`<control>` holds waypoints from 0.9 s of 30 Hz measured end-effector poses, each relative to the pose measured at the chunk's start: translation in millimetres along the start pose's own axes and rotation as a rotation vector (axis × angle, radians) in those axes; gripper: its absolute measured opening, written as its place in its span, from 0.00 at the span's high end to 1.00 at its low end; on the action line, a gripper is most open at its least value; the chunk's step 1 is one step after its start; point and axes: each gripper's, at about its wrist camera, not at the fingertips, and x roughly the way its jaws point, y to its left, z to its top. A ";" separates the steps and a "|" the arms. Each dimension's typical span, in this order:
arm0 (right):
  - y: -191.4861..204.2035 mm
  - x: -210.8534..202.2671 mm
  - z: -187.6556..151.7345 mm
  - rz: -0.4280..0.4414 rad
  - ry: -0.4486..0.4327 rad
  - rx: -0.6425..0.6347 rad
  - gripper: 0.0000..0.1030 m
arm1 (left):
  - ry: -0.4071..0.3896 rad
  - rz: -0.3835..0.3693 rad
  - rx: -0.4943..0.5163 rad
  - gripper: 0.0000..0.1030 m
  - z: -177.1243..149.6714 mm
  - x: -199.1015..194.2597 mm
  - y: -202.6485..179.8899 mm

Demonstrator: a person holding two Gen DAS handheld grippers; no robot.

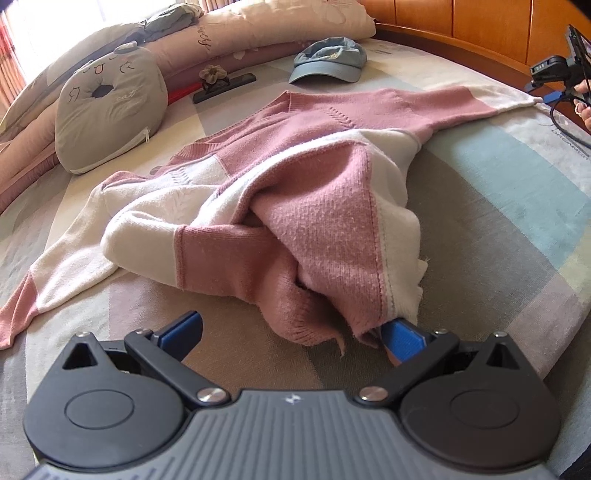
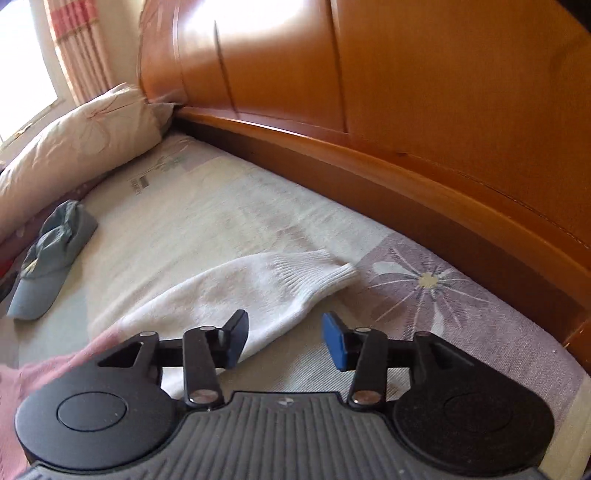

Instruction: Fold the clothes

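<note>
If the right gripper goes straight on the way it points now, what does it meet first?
Most likely the white sleeve of the sweater, lying flat on the bed just ahead of the right gripper. Its jaws stand open with nothing between them. Depth is unclear.

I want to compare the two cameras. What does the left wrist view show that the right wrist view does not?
Only the left wrist view shows the sweater body, bunched near the open left tongs, a cat cushion, and the right tongs far off at the sleeve end.

Only the right wrist view shows the white cuff close up, ahead of the open right tongs, and a flower print.

Both show the cap, the headboard and the bed.
</note>
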 end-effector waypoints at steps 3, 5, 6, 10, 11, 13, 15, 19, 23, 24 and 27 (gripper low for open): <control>33.7 -16.3 -14.1 0.072 0.043 -0.107 0.35 | -0.012 -0.011 -0.018 0.01 -4.4 -5.6 5.0; 57.4 -26.7 -27.3 0.132 0.085 -0.174 0.32 | -0.020 -0.023 -0.033 0.01 -8.7 -9.9 8.4; 69.7 -33.0 -35.0 0.157 0.103 -0.205 0.32 | -0.024 -0.028 -0.037 0.01 -10.6 -11.9 9.7; 118.1 -57.6 -71.3 0.243 0.159 -0.327 0.30 | -0.038 -0.031 -0.046 0.01 -19.5 -19.4 16.1; 129.2 -64.6 -81.5 0.270 0.170 -0.355 0.30 | -0.042 -0.034 -0.052 0.01 -21.4 -20.5 18.5; 150.9 -79.2 -102.6 0.323 0.191 -0.410 0.30 | -0.044 -0.046 -0.068 0.01 -24.8 -21.1 25.1; 170.2 -93.0 -123.5 0.371 0.209 -0.456 0.30 | -0.041 -0.045 -0.081 0.01 -27.9 -19.7 31.0; 209.9 -124.8 -167.3 0.501 0.243 -0.544 0.29 | -0.036 -0.060 -0.103 0.01 -36.3 -9.5 40.7; 241.1 -146.4 -216.7 0.569 0.268 -0.645 0.26 | 0.014 -0.104 -0.158 0.01 -48.9 10.4 48.9; 245.7 -149.6 -228.5 0.565 0.268 -0.668 0.26 | 0.021 -0.117 -0.174 0.01 -52.7 13.0 51.0; 251.3 -152.3 -256.5 0.542 0.286 -0.693 0.26 | 0.037 -0.154 -0.226 0.01 -64.7 19.1 57.6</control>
